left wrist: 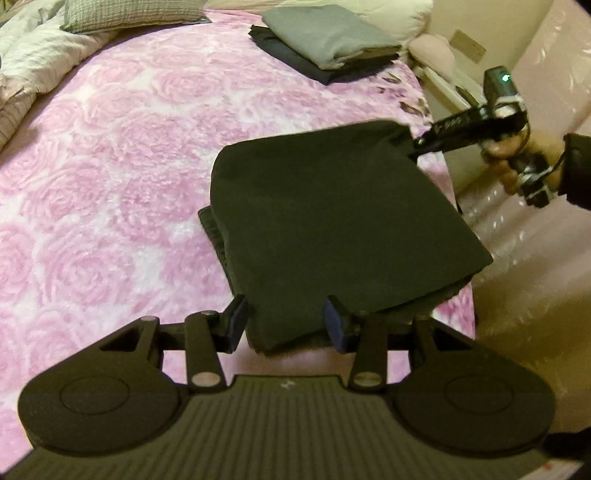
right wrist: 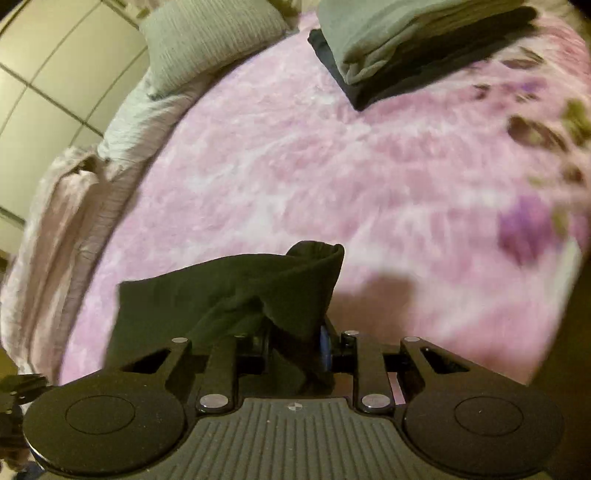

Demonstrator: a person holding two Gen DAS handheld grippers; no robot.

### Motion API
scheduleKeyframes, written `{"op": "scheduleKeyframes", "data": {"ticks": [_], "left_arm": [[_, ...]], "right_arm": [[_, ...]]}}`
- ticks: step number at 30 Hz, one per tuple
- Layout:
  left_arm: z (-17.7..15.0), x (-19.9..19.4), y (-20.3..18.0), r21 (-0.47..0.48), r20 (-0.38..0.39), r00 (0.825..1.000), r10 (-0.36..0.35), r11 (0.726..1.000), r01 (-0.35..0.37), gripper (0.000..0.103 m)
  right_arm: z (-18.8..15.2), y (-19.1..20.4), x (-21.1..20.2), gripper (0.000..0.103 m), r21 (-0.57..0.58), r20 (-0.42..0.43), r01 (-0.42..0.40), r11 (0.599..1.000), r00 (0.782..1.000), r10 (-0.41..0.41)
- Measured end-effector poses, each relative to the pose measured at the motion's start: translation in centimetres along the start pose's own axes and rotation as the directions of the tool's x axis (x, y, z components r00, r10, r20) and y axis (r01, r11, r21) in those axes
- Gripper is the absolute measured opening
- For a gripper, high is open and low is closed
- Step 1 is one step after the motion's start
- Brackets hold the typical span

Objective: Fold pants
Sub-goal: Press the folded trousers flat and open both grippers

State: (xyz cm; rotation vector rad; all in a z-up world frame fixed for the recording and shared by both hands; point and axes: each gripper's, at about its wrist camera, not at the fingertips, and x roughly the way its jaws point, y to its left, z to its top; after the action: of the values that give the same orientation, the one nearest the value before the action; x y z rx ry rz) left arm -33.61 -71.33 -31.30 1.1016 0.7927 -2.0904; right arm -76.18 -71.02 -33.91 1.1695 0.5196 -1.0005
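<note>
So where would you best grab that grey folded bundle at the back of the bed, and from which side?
Probably the rounded folded edge of the grey bundle, facing the camera. There the layers join, so a claw coming in low from the near side could pinch them all together. It lies on a dark folded garment.

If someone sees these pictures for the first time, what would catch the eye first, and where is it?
First, the dark folded pants, lying near the edge of the pink rose-patterned blanket, with the left claw gripping the near edge and the right claw pinching the far corner. Next, the stack of folded clothes, grey on dark, further back on the bed.
</note>
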Motion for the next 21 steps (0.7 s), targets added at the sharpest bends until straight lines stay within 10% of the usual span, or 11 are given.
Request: {"op": "scheduleKeyframes", "data": {"ticks": [7,12,21], "left_arm": [[0.5,3.8,0.0,0.029,-0.071,0.996,0.048,0.998,-0.046,0.043],[-0.4,5.5,0.5,0.041,-0.084,0.995,0.052,0.998,-0.049,0.048],[-0.1,1.6,-0.7,0.070,-0.052,0.994,0.095,0.993,-0.091,0.047]], "right_arm": [[-3.6,0.4,-2.8,0.042,-0.016,0.092,0.150,0.988,0.985,-0.148],[-11.3,6.2,-5.9,0.043,-0.163,0.108,0.088,0.983,0.992,-0.071],[-20.2,14.5,-4.3,0.068,-0.603,0.134,0.264,0.753,0.964,-0.230]]}}
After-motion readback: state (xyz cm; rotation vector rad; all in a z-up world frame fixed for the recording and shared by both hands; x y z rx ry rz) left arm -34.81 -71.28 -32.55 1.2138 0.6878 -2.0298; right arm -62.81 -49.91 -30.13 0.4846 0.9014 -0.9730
